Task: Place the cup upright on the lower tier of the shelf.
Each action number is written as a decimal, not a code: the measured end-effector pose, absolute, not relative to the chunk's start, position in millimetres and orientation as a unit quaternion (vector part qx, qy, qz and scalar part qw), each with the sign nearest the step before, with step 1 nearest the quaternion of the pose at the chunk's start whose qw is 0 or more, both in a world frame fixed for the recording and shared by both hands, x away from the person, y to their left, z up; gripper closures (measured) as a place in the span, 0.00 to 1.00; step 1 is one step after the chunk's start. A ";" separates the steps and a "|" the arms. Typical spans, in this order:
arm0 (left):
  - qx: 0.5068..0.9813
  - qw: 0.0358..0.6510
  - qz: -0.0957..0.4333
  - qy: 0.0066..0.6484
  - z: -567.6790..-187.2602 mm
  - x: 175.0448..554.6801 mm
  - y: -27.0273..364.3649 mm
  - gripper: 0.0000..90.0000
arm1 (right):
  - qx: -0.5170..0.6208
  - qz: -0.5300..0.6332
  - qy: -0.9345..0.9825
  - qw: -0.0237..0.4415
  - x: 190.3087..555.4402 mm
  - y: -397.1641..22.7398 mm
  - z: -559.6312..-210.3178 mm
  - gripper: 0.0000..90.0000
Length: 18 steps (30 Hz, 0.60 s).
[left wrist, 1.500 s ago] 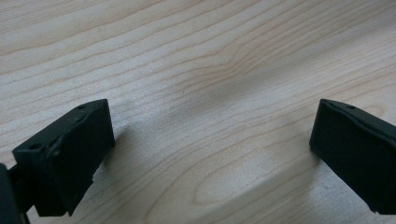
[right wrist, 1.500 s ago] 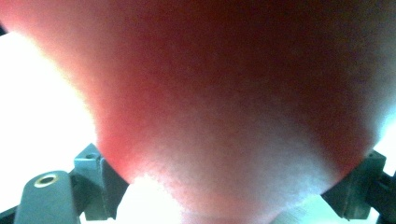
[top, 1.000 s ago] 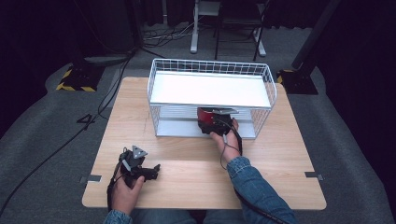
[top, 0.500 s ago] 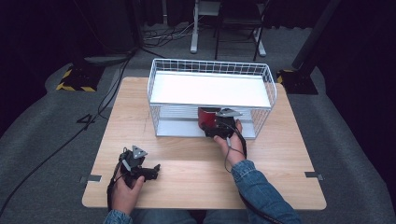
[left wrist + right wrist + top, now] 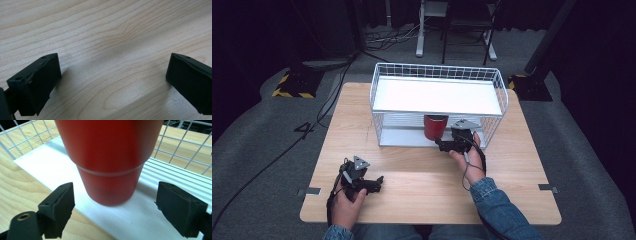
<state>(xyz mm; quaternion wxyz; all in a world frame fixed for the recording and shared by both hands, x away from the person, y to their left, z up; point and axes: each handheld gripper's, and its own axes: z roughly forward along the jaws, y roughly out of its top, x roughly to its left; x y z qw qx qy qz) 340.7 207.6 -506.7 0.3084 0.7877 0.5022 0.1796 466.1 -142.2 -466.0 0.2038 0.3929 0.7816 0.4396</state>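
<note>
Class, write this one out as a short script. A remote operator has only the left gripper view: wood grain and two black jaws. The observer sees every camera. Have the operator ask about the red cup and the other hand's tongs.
Operator: I see bare wood between my jaws. Where is the red cup?
Observer: The red cup stands upright on the lower shelf of the white wire rack, near its front edge.
Operator: Are the right tongs holding it?
Observer: No. The right tongs are open, with one jaw off each side of the cup's base and a gap at both.
Operator: And where am I relative to that?
Observer: Your left tongs are low over the table, near its front edge and well left of the rack's opening.
</note>
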 end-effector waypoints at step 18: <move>0.789 0.309 0.179 0.499 -506.8 336.3 208.9 0.00 | 0.374 0.460 0.784 0.186 432.8 -191.1 -441.1 0.18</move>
